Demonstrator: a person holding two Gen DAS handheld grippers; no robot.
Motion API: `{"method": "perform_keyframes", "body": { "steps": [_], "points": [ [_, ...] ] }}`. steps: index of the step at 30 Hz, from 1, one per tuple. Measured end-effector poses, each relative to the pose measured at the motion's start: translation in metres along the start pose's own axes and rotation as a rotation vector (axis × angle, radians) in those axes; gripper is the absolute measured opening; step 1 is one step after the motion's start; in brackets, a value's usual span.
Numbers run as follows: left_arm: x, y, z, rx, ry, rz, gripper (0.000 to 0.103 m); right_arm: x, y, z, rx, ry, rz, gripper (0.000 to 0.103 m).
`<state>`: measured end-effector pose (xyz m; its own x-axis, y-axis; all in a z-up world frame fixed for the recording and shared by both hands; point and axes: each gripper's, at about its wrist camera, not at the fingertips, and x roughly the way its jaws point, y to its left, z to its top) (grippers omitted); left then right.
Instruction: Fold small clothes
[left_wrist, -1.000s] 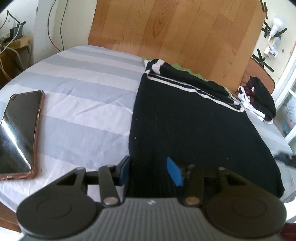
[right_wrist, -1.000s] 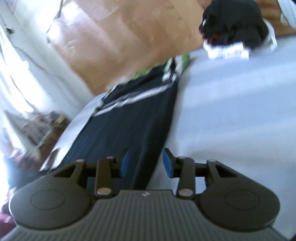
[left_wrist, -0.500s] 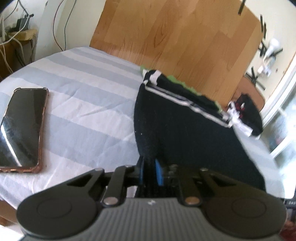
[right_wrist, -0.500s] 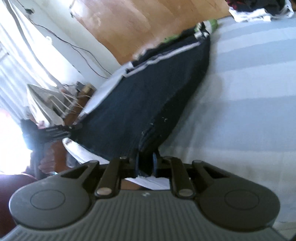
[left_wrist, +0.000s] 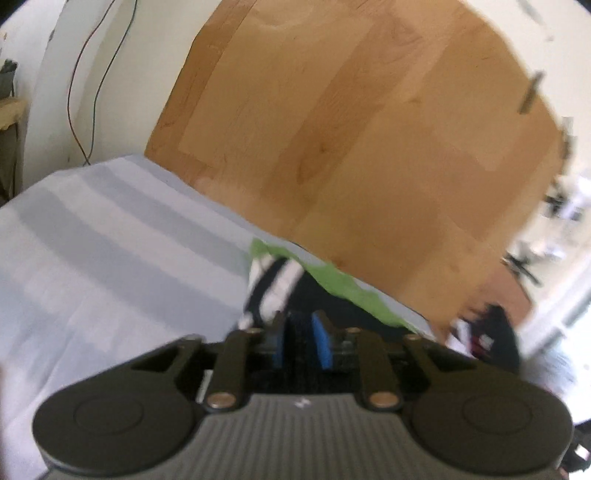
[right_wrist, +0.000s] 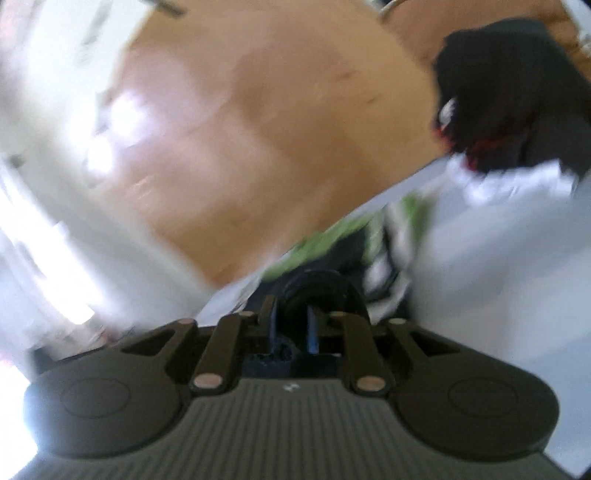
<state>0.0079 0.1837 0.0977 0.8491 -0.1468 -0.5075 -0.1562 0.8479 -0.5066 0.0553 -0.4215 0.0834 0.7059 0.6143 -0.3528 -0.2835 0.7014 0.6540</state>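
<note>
The black knit garment (left_wrist: 332, 302) lies on the striped sheet (left_wrist: 110, 240), its white-and-black striped end (left_wrist: 273, 284) at the far edge over a green cloth (left_wrist: 343, 284). My left gripper (left_wrist: 299, 347) hovers over that far end; its jaws are opening, and black fabric sits loosely between the blue pads. In the blurred right wrist view, a hump of the black garment (right_wrist: 317, 284) stands between the opening jaws of my right gripper (right_wrist: 291, 328), beside the striped end (right_wrist: 384, 266) and the green cloth (right_wrist: 314, 243).
A large wooden board (left_wrist: 351, 129) leans upright just behind the sheet's far edge. A pile of black, white and red clothes (right_wrist: 509, 92) sits at the far right corner, and the same pile of clothes (left_wrist: 495, 332) shows in the left wrist view. Cables hang on the wall at left.
Both grippers closed on the garment's near hem, carried it forward and up to the far striped end, and have now parted their jaws. The phone has left the left view.
</note>
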Motion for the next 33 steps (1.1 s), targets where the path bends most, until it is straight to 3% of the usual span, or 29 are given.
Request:
{"method": "perform_keyframes", "body": {
  "steps": [1,2,4,6,10,13,15,16,17,18,22,25,28,31,32,33],
  "points": [
    [0.012,-0.001,0.002,-0.010,0.021,0.047,0.039,0.006,-0.003,0.002,0.001,0.010,-0.076,0.047],
    [0.021,0.002,0.003,-0.035,0.048,0.082,0.041,0.003,-0.010,0.000,0.017,0.020,-0.090,0.048],
    [0.019,0.015,-0.005,-0.044,0.060,0.035,0.048,-0.013,-0.022,-0.012,0.030,0.034,-0.013,0.049],
    [0.014,0.033,-0.016,-0.050,0.066,0.058,0.062,-0.026,-0.028,-0.026,0.015,0.049,-0.021,0.050],
    [0.020,0.059,-0.033,-0.125,0.158,0.029,0.062,-0.032,-0.037,-0.050,-0.007,0.087,-0.055,0.051],
    [0.030,0.049,-0.044,-0.080,0.209,0.020,0.062,-0.026,-0.037,-0.056,0.006,0.117,-0.026,0.052],
    [0.037,0.040,-0.047,-0.038,0.218,0.021,0.052,-0.022,-0.032,-0.061,-0.006,0.115,-0.027,0.051],
    [0.040,0.035,-0.049,-0.019,0.211,0.040,0.044,-0.020,-0.028,-0.062,-0.035,0.108,-0.041,0.040],
    [0.038,0.033,-0.051,0.008,0.195,0.076,0.018,-0.019,-0.024,-0.061,-0.064,0.101,-0.058,0.007],
    [0.037,0.030,-0.052,0.027,0.197,0.092,0.014,-0.020,-0.020,-0.061,-0.081,0.085,-0.073,0.008],
    [0.006,0.042,-0.055,-0.013,0.200,0.024,0.013,-0.053,0.001,-0.068,-0.207,-0.002,-0.020,0.008],
    [-0.016,0.047,-0.068,0.005,0.207,0.004,0.014,-0.068,0.007,-0.086,-0.323,0.005,-0.004,0.009],
    [-0.007,0.051,-0.075,0.015,0.257,0.084,0.032,-0.056,-0.011,-0.093,-0.289,0.084,-0.061,0.013],
    [-0.012,0.059,-0.072,-0.049,0.272,0.034,0.057,-0.055,-0.034,-0.085,-0.115,0.105,-0.057,0.037],
    [-0.015,0.061,-0.071,-0.080,0.277,0.017,0.077,-0.058,-0.038,-0.083,-0.073,0.103,-0.039,0.044],
    [-0.019,0.063,-0.071,-0.104,0.275,-0.003,0.089,-0.062,-0.042,-0.081,-0.041,0.105,-0.023,0.047]
  ]
}}
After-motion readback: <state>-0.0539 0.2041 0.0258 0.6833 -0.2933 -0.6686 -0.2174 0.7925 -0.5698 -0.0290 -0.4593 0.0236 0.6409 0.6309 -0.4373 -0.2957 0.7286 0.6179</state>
